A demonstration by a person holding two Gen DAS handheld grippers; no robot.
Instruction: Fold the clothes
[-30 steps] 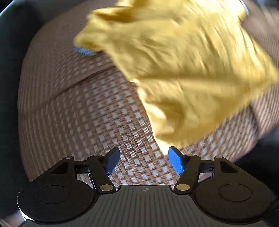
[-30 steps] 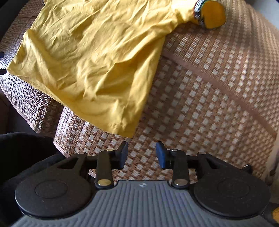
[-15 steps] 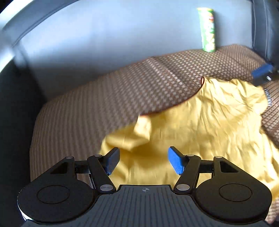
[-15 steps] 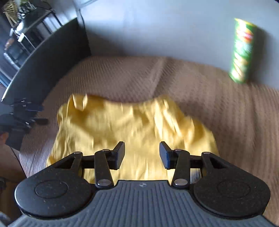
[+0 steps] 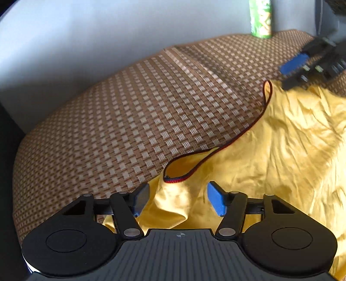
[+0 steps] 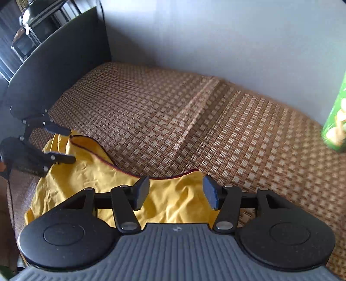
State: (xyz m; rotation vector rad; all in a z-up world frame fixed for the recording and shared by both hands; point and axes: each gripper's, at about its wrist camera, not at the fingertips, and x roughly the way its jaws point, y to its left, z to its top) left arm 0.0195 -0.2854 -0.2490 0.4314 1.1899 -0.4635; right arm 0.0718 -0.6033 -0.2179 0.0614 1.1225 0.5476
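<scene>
A wrinkled yellow garment (image 5: 281, 140) with a dark red-trimmed edge (image 5: 237, 136) lies on a woven brown-and-cream surface (image 5: 140, 103). My left gripper (image 5: 178, 200) is open, its blue fingers standing either side of a bunched corner of the cloth. In the right wrist view the same yellow garment (image 6: 86, 173) lies spread, and my right gripper (image 6: 176, 192) is open just above its trimmed far edge. The right gripper also shows blurred in the left wrist view at the upper right (image 5: 302, 64). The left gripper shows in the right wrist view at the left (image 6: 60, 144).
A green snack can (image 5: 260, 18) stands by the pale wall at the back, also at the right edge of the right wrist view (image 6: 337, 123). A dark panel (image 6: 60, 58) bounds the surface's left end. Bare woven surface stretches beyond the garment.
Both grippers swung from looking down at the hanging hem to low over the garment's far trimmed edge. The left one moved in until the bunched corner sits between its fingers.
</scene>
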